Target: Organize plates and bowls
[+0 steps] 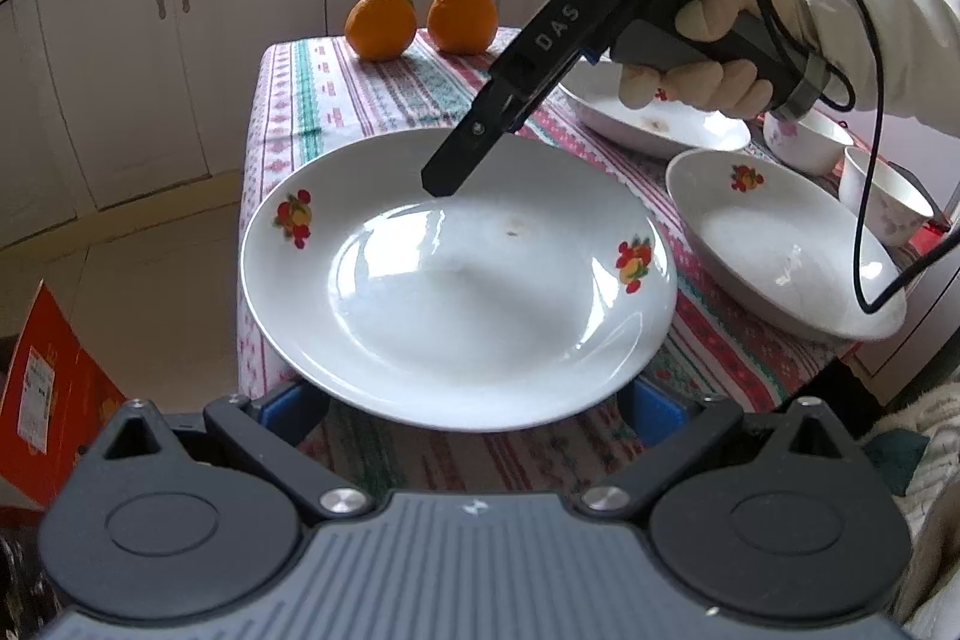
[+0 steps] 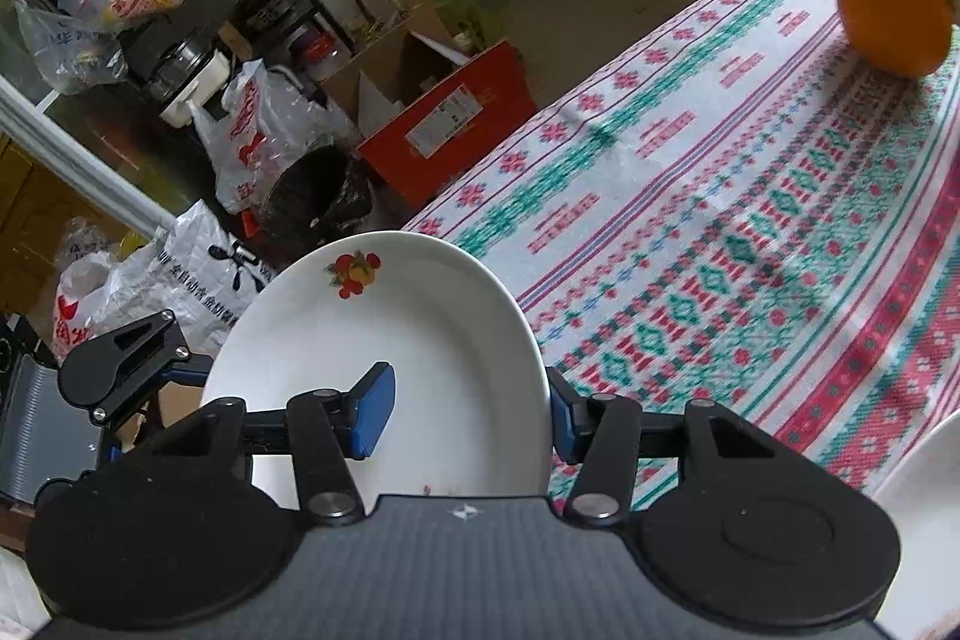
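Two grippers shared one fruit-patterned plate (image 1: pixel 456 292) at the patterned table's (image 2: pixel 750 232) near corner, the right gripper (image 2: pixel 468 418) clamped across its rim, the left gripper (image 1: pixel 474 415) seemingly holding the opposite edge, so next it likely needed stacking onto the neighbouring plate (image 1: pixel 780 256).

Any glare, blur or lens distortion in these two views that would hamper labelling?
Left wrist view: bright window glare streaks the plate well, and fisheye bends the cabinets into curves, though the right hand-held gripper stays sharp. Right wrist view: the tablecloth looks soft and smeared, the orange stretches near the edge, and the floor clutter remains readable.
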